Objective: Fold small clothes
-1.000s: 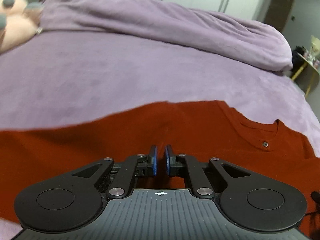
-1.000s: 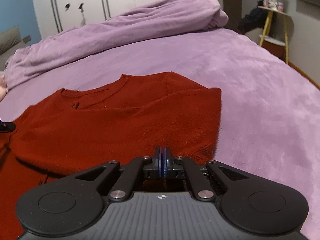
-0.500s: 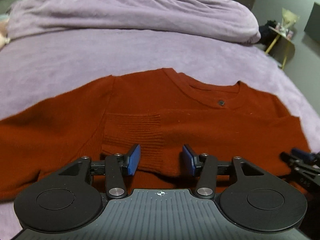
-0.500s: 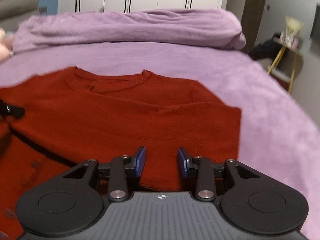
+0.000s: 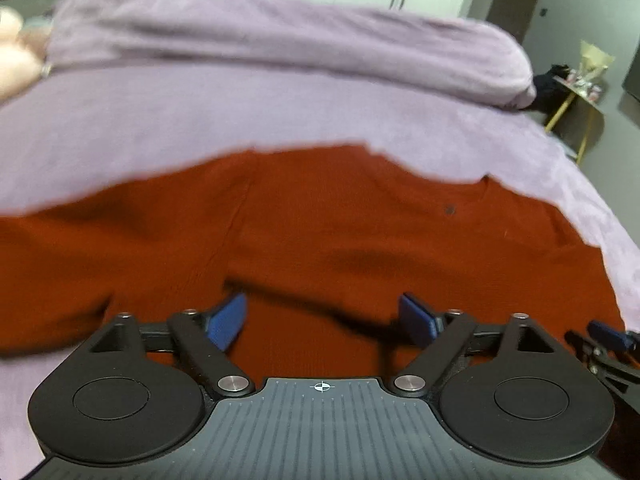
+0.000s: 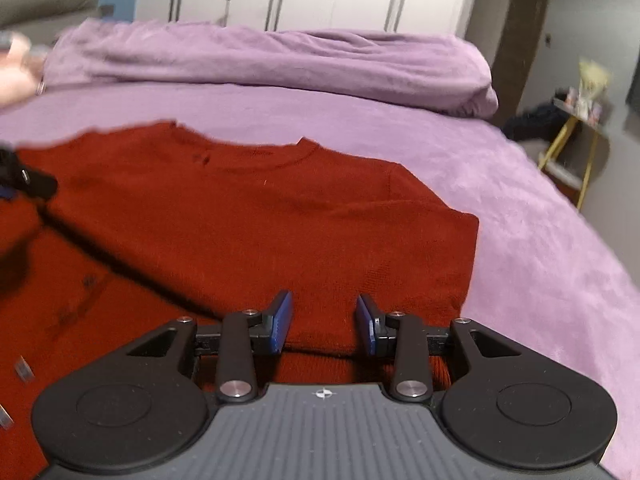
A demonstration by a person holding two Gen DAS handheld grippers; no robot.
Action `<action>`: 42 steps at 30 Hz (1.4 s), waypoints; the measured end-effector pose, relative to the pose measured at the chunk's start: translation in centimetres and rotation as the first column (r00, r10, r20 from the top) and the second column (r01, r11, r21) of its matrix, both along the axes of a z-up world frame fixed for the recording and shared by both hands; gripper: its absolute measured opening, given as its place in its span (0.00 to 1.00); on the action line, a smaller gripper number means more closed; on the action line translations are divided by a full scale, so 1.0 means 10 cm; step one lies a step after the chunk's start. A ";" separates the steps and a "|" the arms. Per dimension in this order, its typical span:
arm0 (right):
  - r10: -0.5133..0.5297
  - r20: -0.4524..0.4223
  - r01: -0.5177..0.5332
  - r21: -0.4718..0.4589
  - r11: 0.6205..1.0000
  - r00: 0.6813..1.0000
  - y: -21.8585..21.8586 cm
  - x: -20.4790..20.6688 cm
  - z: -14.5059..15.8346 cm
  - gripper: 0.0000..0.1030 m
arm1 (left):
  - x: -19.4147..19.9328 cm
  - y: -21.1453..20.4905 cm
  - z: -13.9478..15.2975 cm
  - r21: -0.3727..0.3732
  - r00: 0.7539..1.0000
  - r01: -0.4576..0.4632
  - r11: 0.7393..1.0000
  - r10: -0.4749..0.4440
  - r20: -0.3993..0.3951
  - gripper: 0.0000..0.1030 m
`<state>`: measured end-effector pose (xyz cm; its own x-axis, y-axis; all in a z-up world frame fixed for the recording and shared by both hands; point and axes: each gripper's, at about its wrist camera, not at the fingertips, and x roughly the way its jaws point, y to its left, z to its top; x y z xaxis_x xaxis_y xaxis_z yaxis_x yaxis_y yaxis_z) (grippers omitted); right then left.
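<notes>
Here, in the left wrist view, your left gripper had just been spreading its jaws and stood wide apart, with nothing pinched: the blue pads hovered over the red sweater without pressing it. The sweater lay flat across the purple bedspread, its neckline and a small dark button toward the upper right, one sleeve trailing off to the left. A raised fold edge ran across the cloth just ahead of the pads. The knit looked soft, limp and light, likely to sag and drag where unsupported, so a hem or a fold edge would have been your best hold, not the flat middle. The tip of your right gripper showed at the right edge. A rolled purple blanket lay behind, well apart.

Next, in the right wrist view, your right gripper stood partly spread, its jaws empty, above the near edge of the sweater. Its right side was already turned in, giving a straight vertical edge and a square lower corner. The ribbed collar curved at the top. The plush bedspread would likely grip the knit slightly. Your left gripper showed only as a blurred dark tip at the left.
</notes>
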<state>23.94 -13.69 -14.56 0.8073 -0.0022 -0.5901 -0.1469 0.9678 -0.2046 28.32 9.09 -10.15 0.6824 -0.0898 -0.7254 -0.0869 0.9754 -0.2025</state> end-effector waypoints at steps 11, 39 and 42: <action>-0.013 -0.158 0.064 0.324 0.944 0.987 -0.16 -0.65 0.20 0.40 | -1.33 1.65 -0.11 -0.354 0.876 -0.453 0.818 0.482 -0.009 0.88; -0.022 -0.181 0.103 0.453 0.886 0.983 -0.17 -0.97 0.29 0.40 | -1.06 2.34 0.60 -0.529 0.823 -0.311 0.790 0.502 0.266 0.09; -0.039 -0.171 0.116 0.470 0.875 0.985 -0.25 -0.99 0.32 0.40 | -0.80 1.44 0.94 -0.485 0.897 -0.023 0.874 0.233 0.377 0.13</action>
